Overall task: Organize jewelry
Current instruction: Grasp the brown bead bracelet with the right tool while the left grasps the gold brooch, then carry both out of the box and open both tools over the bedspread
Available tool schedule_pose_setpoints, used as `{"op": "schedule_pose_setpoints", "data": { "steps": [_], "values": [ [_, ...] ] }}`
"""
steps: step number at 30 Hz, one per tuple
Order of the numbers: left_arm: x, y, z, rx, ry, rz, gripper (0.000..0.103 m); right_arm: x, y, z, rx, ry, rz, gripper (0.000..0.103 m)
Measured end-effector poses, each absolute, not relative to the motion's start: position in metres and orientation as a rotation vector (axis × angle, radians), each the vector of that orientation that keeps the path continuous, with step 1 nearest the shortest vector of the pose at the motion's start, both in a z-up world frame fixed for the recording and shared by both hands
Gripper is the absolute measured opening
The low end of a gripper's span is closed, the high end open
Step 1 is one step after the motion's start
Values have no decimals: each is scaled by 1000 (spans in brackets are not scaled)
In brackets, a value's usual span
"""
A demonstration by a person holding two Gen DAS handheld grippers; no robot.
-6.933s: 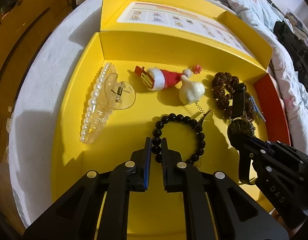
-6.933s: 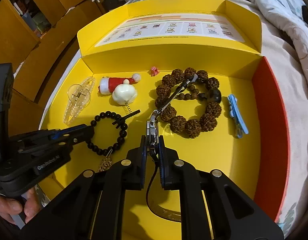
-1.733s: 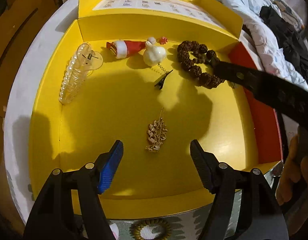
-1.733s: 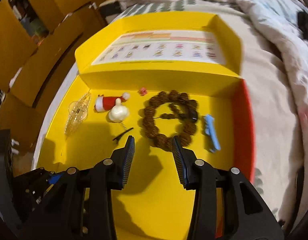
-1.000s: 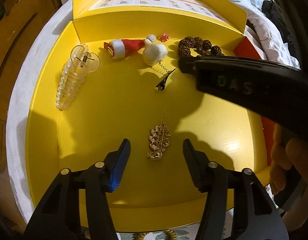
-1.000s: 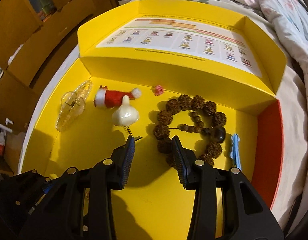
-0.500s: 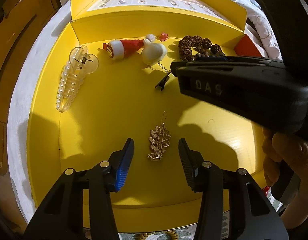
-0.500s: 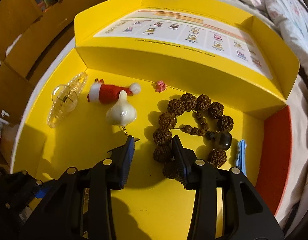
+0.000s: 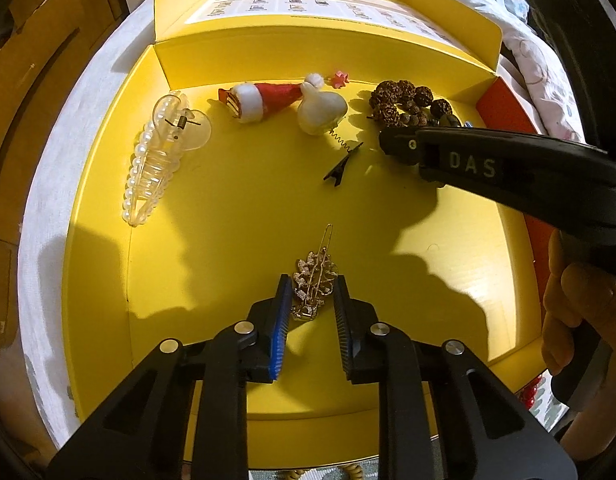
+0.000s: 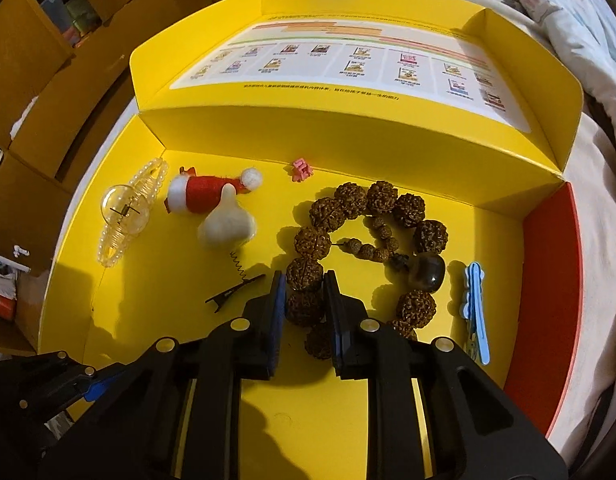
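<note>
A gold leaf-shaped hair clip [image 9: 314, 280] lies on the floor of the yellow box [image 9: 211, 208]. My left gripper [image 9: 311, 292] straddles it, jaws close on either side with narrow gaps. A bracelet of big brown knobbly beads [image 10: 348, 240] lies at the right of the box. My right gripper [image 10: 303, 290] has its jaws on either side of one bead, touching or nearly so. In the left wrist view the right gripper [image 9: 392, 144] reaches in from the right over the bracelet [image 9: 404, 104].
A pearl claw clip [image 9: 155, 164], a red Santa-hat clip [image 9: 263, 100], a white garlic-shaped clip on a spring [image 9: 320, 110], a small pink piece [image 10: 300, 169] and a blue clip [image 10: 476, 300] lie in the box. The open lid [image 10: 348, 68] stands behind.
Both grippers have moved forward and narrowed. The left one now straddles the gold clip; the right one has come down around a brown bead.
</note>
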State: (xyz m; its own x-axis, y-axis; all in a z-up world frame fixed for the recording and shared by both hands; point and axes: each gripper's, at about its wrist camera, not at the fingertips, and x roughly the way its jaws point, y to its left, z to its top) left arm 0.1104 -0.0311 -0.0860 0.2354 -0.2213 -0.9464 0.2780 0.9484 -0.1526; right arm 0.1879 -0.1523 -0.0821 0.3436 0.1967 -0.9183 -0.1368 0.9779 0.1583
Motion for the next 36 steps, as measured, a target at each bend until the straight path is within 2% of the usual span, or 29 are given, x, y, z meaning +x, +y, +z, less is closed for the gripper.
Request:
{"op": "schedule_pose_setpoints", "data": {
  "steps": [15,36],
  "values": [
    [103,-7,-56,-33,1242,-364,21,166,-201,-12,230,1068,255,20],
    [72,3,-3,-66,1151,-388,21,105,-213,77,332,944,323,20]
  ]
}}
